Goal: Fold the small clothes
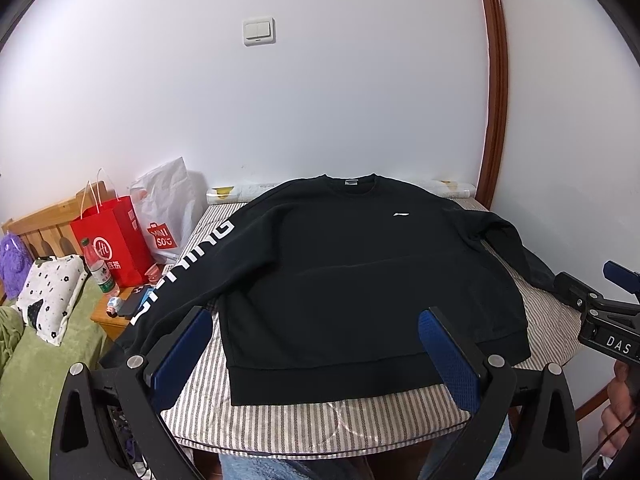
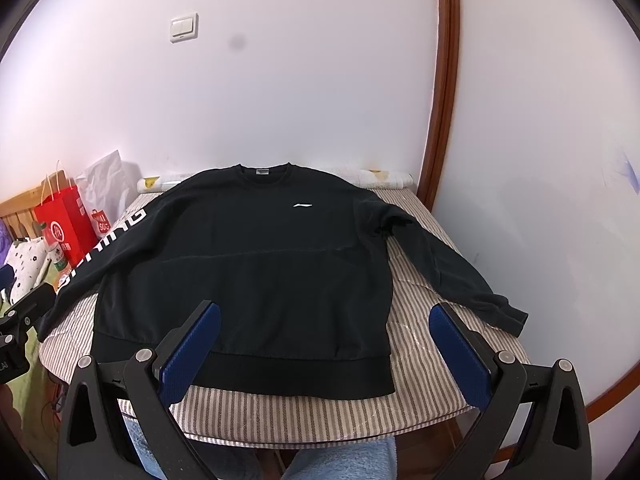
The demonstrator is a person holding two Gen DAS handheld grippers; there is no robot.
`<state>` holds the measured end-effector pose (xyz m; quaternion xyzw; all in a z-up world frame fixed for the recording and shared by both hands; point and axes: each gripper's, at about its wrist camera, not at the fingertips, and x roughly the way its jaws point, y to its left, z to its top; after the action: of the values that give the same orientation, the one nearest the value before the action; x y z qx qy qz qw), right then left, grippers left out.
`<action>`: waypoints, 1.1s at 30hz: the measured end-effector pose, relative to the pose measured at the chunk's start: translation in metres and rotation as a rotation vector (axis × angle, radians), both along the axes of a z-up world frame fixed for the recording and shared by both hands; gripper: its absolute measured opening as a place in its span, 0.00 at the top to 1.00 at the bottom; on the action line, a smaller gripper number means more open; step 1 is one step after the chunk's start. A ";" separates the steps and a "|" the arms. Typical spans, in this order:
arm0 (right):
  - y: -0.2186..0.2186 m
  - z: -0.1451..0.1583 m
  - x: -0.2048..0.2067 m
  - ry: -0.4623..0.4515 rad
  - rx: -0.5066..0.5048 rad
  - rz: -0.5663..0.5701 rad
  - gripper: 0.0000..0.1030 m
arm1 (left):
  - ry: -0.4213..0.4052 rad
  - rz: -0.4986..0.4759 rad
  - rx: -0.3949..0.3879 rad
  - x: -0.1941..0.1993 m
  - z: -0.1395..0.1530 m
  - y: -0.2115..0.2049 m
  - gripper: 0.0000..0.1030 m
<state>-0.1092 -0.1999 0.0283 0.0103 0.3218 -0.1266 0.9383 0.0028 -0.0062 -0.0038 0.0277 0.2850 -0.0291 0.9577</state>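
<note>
Sweatshirt [image 1: 360, 264] is lying flat while both tongs, left [image 1: 316, 344] and right [image 2: 324, 340], are hovering released; its lettered sleeve [image 1: 180, 268] is dangling off the table [image 1: 320, 420], probably dragging mid-fold.

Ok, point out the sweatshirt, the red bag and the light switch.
sweatshirt [image 2: 248, 264], right wrist view, middle of the chest.
red bag [image 1: 110, 236], left wrist view, its front face.
light switch [image 1: 259, 31], left wrist view, centre of the plate.
</note>
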 end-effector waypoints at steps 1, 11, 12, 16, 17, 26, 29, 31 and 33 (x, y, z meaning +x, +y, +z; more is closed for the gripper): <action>0.000 0.000 0.000 0.001 0.003 0.002 0.01 | 0.000 0.001 -0.001 0.000 0.000 0.001 0.00; 0.003 0.001 -0.001 -0.003 0.005 0.003 0.01 | 0.000 0.008 0.004 -0.001 -0.001 0.002 0.00; 0.003 0.001 0.000 -0.003 0.005 0.003 0.01 | 0.000 0.007 0.005 -0.001 -0.001 0.003 0.00; 0.005 0.001 -0.001 -0.002 -0.001 -0.007 0.01 | -0.003 0.006 0.004 -0.002 -0.001 0.004 0.00; 0.004 0.001 -0.001 -0.004 -0.001 -0.006 0.01 | -0.003 0.007 0.003 -0.002 -0.001 0.005 0.00; 0.004 0.001 -0.003 -0.011 0.006 0.006 0.01 | -0.004 0.007 0.003 -0.003 -0.002 0.005 0.00; 0.005 0.001 -0.003 -0.009 0.004 0.005 0.01 | -0.004 0.005 0.004 -0.003 -0.002 0.004 0.00; 0.005 0.000 -0.004 -0.008 0.004 0.005 0.01 | -0.003 0.006 0.004 -0.003 -0.002 0.005 0.00; 0.006 0.000 -0.004 -0.007 0.003 0.004 0.01 | -0.003 0.006 0.003 -0.003 -0.002 0.005 0.00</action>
<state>-0.1129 -0.1938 0.0286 0.0117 0.3187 -0.1242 0.9396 -0.0005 -0.0013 -0.0061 0.0282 0.2835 -0.0256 0.9582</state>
